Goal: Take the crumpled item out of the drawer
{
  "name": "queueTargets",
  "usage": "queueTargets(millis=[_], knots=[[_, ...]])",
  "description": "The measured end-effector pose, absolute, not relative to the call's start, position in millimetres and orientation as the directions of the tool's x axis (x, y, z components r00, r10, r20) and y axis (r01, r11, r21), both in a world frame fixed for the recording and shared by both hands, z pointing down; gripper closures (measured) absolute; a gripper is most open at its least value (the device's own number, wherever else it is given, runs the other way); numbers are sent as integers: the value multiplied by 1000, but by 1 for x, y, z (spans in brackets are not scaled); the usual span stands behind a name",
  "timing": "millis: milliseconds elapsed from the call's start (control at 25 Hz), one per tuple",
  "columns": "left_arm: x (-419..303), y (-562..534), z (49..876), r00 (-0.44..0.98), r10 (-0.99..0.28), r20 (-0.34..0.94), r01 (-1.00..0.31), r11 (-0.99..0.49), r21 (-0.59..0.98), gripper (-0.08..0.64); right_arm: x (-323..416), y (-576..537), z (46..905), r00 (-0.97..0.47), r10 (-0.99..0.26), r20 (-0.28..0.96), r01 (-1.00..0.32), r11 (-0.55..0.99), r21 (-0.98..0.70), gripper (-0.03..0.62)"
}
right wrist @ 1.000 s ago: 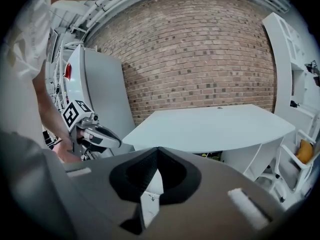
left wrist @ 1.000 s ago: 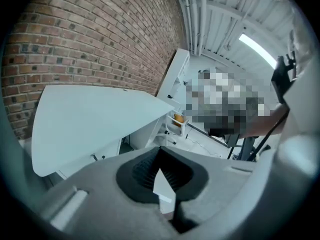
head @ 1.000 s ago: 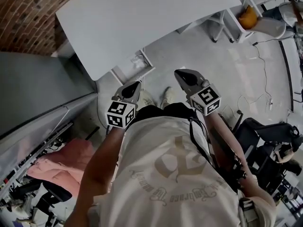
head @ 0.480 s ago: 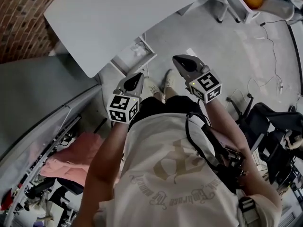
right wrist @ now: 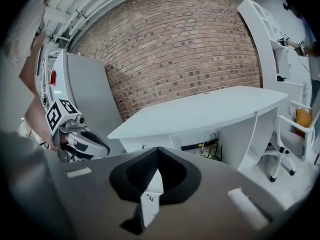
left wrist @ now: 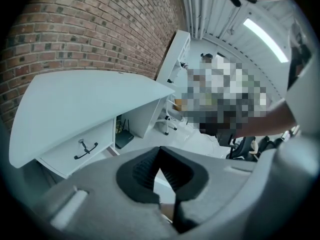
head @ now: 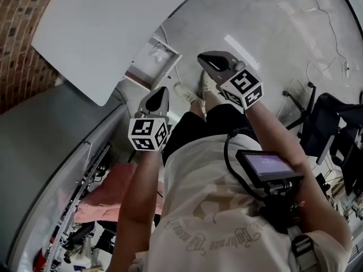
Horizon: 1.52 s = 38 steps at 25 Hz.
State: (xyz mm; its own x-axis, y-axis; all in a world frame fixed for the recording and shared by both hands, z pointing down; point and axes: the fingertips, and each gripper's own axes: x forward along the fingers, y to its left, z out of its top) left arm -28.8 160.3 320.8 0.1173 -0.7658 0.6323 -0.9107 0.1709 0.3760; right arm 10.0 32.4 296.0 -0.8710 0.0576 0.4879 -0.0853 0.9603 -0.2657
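A white desk (head: 96, 33) stands in front of me against a brick wall. Under its left end is a white drawer (left wrist: 80, 146) with a black handle; its front (head: 152, 58) looks closed. No crumpled item shows in any view. My left gripper (head: 161, 93) hangs in the air short of the desk, and its jaws (left wrist: 160, 149) are shut on nothing. My right gripper (head: 205, 59) is held level with it to the right, also in the air, and its jaws (right wrist: 158, 149) meet at the tips with nothing between them. The left gripper (right wrist: 85, 140) shows in the right gripper view.
A grey cabinet (head: 51, 135) stands on the left, with pink cloth (head: 108, 191) at its foot. A white chair (right wrist: 295, 134) sits at the desk's right end, and cables (right wrist: 210, 151) lie under the desk. A black office chair (head: 334, 135) is at my right, my shoes (head: 187, 92) below the grippers.
Both grippers have sunk lower and come a little nearer the desk's drawer end. The head view has tipped, so the desk sits higher and further left. Both jaws stay shut.
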Motion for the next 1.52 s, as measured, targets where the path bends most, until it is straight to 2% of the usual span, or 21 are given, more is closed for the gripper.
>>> queueTargets(millis=[1120, 1520], knots=[[-20, 109, 458, 131, -642, 756, -921, 202, 332, 557, 23, -1, 427, -864, 71, 498, -148, 910, -386, 584], [-31, 97, 498, 122, -595, 794, -928, 215, 303, 557, 17, -12, 466, -871, 116, 478, -122, 890, -439, 584]])
